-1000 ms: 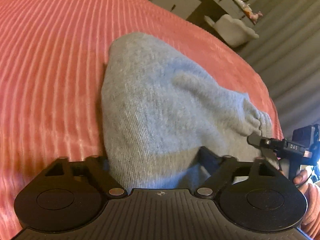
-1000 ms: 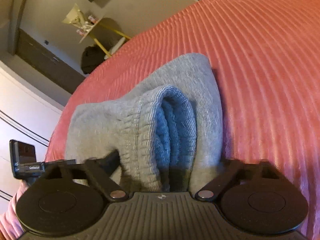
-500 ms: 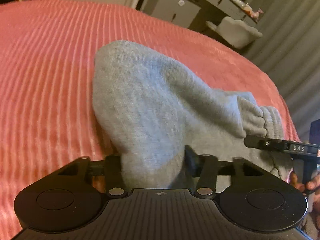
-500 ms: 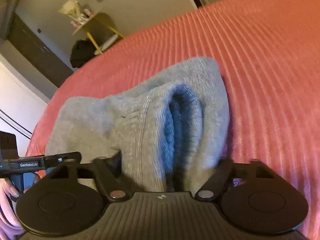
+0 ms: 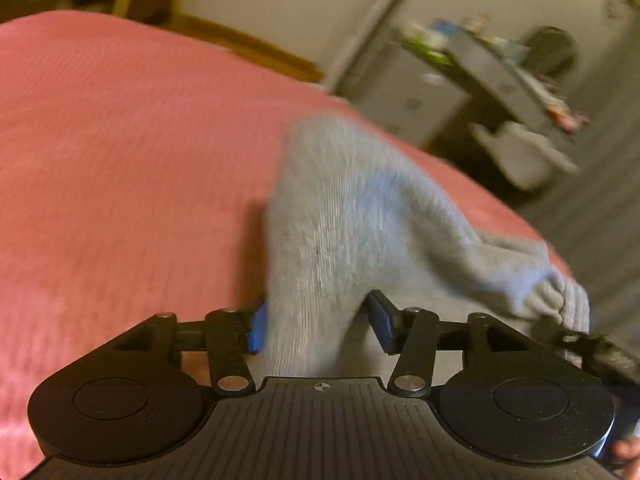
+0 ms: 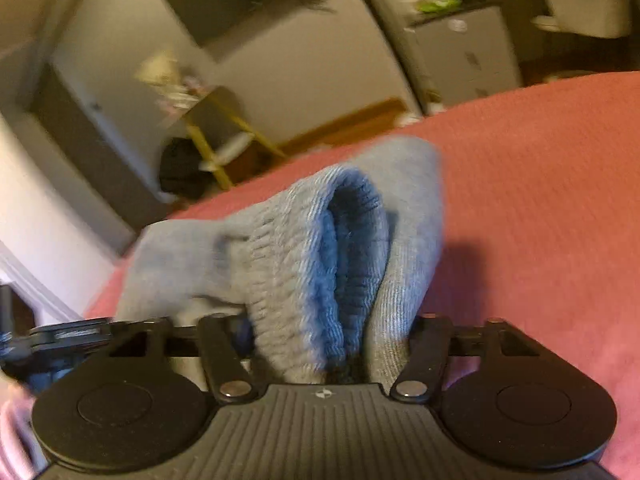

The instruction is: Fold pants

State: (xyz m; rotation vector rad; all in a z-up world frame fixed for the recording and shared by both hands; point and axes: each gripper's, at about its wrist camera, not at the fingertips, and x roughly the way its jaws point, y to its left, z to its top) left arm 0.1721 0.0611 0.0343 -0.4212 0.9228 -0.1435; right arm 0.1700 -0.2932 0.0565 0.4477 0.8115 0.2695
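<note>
We see the pants [image 5: 360, 216] draped over the bed [image 5: 120, 160], with 2 ends raised: 1 between our left gripper's [image 5: 318, 326] fingers, 1 between our right gripper's [image 6: 328, 340].

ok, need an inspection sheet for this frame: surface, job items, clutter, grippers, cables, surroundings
Surface: pink ribbed bedspread, blurred by motion.
Job's things: grey pants, bunched and raised off the bedspread between both grippers; ribbed waistband faces the right wrist camera.
Clutter: nothing seen on the bedspread.
Grippers: left gripper shut on a fold of the pants; right gripper shut on the waistband end.
Cables: nothing seen.
Surroundings: white cabinet, yellow-legged table, dark bag on the floor, all blurred.
</note>
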